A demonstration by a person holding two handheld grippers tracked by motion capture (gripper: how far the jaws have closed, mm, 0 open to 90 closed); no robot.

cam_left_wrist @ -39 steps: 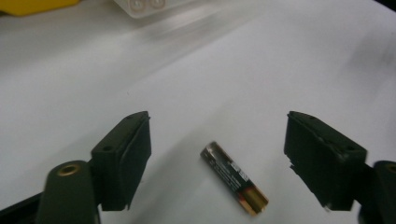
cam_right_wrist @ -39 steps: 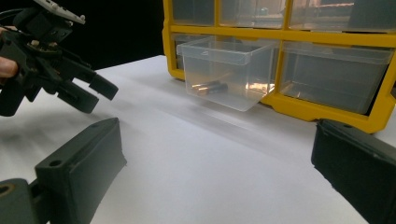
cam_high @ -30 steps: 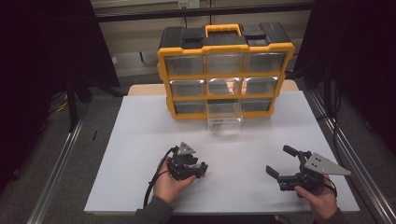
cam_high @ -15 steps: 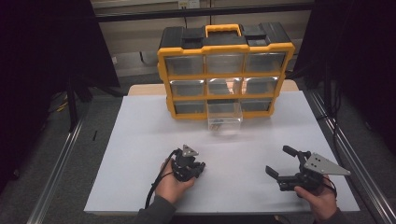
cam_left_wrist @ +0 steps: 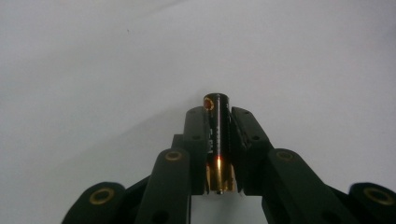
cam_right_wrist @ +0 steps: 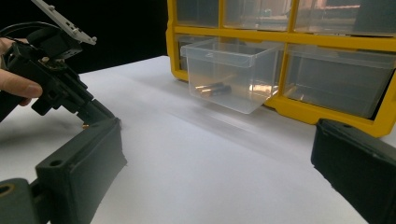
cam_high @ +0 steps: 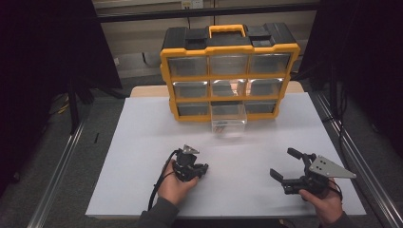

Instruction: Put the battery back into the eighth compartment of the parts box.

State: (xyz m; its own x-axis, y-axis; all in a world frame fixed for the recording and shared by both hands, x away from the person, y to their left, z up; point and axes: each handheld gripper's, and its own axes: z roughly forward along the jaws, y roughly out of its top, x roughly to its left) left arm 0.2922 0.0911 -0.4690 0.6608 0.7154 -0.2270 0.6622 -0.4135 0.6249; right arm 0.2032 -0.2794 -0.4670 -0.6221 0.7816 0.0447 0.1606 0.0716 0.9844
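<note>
Since a second ago the left gripper (cam_high: 202, 169) has closed its jaws, low over the white surface (cam_high: 142, 142); the right gripper (cam_high: 290, 168) waits wide open, empty. Left gripper view: the battery (cam_left_wrist: 218, 140) is clamped lengthwise, the pickup apparently done. Right gripper view: the pulled-out drawer (cam_right_wrist: 229, 74) of the organizer (cam_right_wrist: 327, 42) likely comes next; its contents are blurred.
</note>
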